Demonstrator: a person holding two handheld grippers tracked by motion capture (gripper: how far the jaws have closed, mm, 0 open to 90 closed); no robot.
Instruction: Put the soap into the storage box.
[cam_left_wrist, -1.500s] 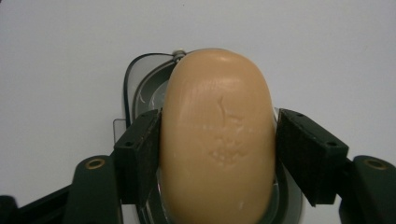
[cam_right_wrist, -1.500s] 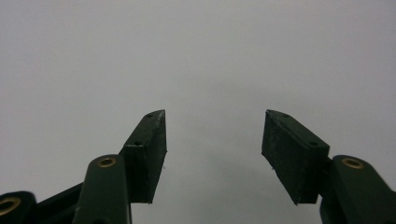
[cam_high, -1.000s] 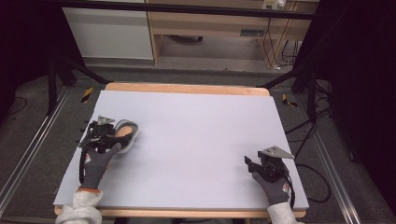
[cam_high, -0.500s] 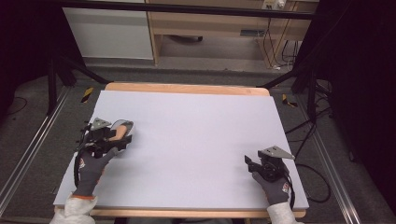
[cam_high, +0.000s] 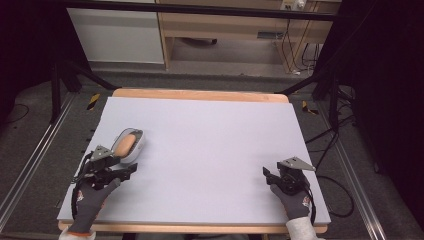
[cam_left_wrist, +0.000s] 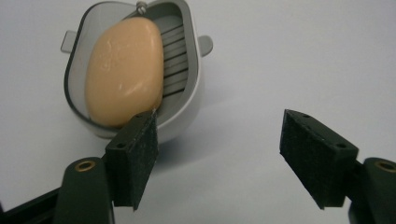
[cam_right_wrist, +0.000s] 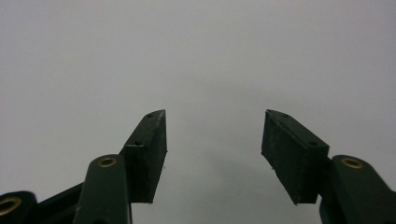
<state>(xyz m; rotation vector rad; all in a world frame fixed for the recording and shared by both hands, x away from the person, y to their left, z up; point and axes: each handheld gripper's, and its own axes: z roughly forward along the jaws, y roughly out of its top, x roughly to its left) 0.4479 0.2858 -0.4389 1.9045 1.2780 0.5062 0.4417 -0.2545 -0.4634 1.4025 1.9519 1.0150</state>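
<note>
Looking at where things sit: soap dish (cam_high: 131, 145) with the soap bar (cam_high: 125, 144) in it rests on the tabletop (cam_high: 210, 145), left side, just ahead of the left gripper (cam_high: 131, 169).

Which hand is nearer: left one by a mile. The right gripper (cam_high: 265, 173) is parked well apart, over on the right near the front edge.

Left fingers: spread wide open, holding nothing. In the left gripper view the left gripper (cam_left_wrist: 217, 156) has one finger (cam_left_wrist: 137, 154) right at the near rim of the soap dish (cam_left_wrist: 191, 100), maybe touching, can't tell for sure. The other one hangs over bare tabletop off to the side.

Direction that matters: the dish lies ahead and off toward that one finger, not centred in the gap. So I'd guess any grab needs the hand to slide sideways first.

Long axis: the soap bar (cam_left_wrist: 123, 70) runs roughly away from the fingers, tilted a bit, leaning against the dish wall, with the ribbed floor showing beside it.

Right fingers: also open and empty; the right gripper (cam_right_wrist: 212, 133) is looking at plain tabletop.

What each view adds: the high view gives the overall layout and the gap between hands; the left gripper view gives the off-centre line-up and the ribs and little side tabs on the dish.
</note>
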